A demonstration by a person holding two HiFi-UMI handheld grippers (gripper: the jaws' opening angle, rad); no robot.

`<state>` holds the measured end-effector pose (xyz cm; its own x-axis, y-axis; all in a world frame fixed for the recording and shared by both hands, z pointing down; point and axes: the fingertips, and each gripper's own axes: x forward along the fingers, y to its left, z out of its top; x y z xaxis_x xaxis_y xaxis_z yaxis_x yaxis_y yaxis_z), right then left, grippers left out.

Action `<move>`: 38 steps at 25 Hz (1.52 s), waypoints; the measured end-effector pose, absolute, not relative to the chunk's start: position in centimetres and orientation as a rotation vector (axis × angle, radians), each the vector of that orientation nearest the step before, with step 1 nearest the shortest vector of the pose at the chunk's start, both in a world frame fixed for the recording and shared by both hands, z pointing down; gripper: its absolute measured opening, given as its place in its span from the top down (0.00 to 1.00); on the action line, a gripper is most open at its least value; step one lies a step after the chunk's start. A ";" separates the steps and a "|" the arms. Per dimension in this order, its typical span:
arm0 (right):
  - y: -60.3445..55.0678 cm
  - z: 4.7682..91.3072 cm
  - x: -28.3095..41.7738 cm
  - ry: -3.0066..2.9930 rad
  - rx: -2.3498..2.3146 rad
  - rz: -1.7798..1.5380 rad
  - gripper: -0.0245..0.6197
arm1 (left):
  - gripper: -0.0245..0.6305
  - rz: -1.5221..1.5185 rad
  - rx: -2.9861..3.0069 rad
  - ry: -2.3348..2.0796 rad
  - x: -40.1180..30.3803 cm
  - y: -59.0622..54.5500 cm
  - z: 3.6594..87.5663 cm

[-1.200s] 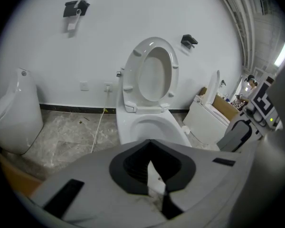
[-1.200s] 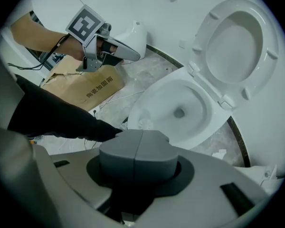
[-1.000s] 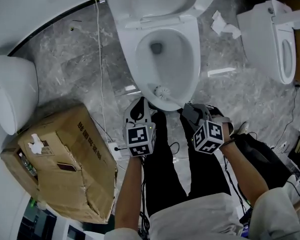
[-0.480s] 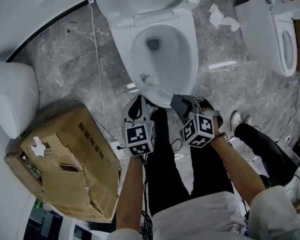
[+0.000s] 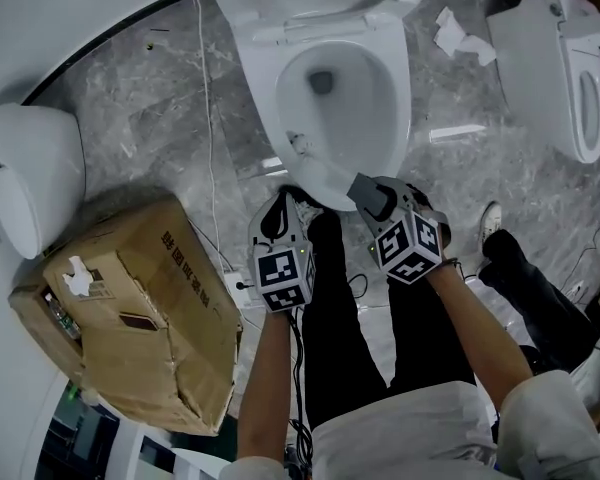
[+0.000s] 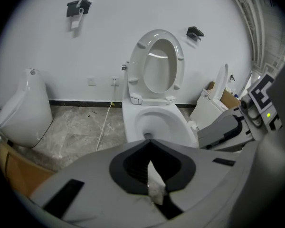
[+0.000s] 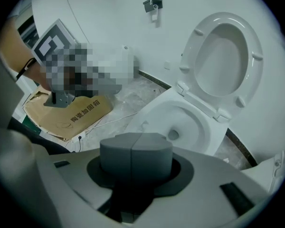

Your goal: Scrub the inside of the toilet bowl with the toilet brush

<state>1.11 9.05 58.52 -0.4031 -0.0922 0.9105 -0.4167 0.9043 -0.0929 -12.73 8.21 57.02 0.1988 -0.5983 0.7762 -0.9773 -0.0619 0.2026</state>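
Observation:
The white toilet bowl (image 5: 392,98) stands open with its seat and lid up. The toilet brush's white head (image 5: 300,144) rests against the bowl's inner left wall near the front. Its handle runs back to my right gripper (image 5: 365,188), which hovers over the front rim, shut on the handle. In the right gripper view the grey pads (image 7: 131,156) meet above the bowl (image 7: 180,122), hiding the handle. My left gripper (image 5: 280,210) hangs just short of the rim, shut. A pale sliver shows at its seam (image 6: 153,179); I cannot tell what it is.
A battered cardboard box (image 5: 130,318) lies at the left, next to a white fixture (image 5: 25,198). A second toilet (image 5: 565,78) stands at the right, with crumpled paper (image 5: 460,33) on the marble floor. A white cable (image 5: 205,118) runs left of the bowl. The person's black-trousered legs are below.
The brush head has slid from the bowl's front inner edge to its left inner wall. My right gripper has moved in over the front rim and rolled. The left gripper has barely moved.

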 end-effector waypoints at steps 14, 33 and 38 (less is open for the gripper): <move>7.2 58.7 0.7 -2.021 0.445 0.476 0.70 | 0.93 0.652 1.800 -1.413 -9.7 6.5 56.8; 4.4 58.5 -1.2 -2.028 0.532 0.532 0.70 | 0.93 0.704 1.873 -1.313 -10.1 3.8 56.7; 3.5 58.4 -1.8 -2.027 0.564 0.546 0.70 | 0.93 0.719 1.902 -1.296 -10.7 2.7 56.9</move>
<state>-1.77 3.48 58.44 -0.4611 -0.1726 0.8704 -0.5863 0.7956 -0.1528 -10.67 2.69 56.89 0.3406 -0.5409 0.7691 -0.9388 -0.2409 0.2464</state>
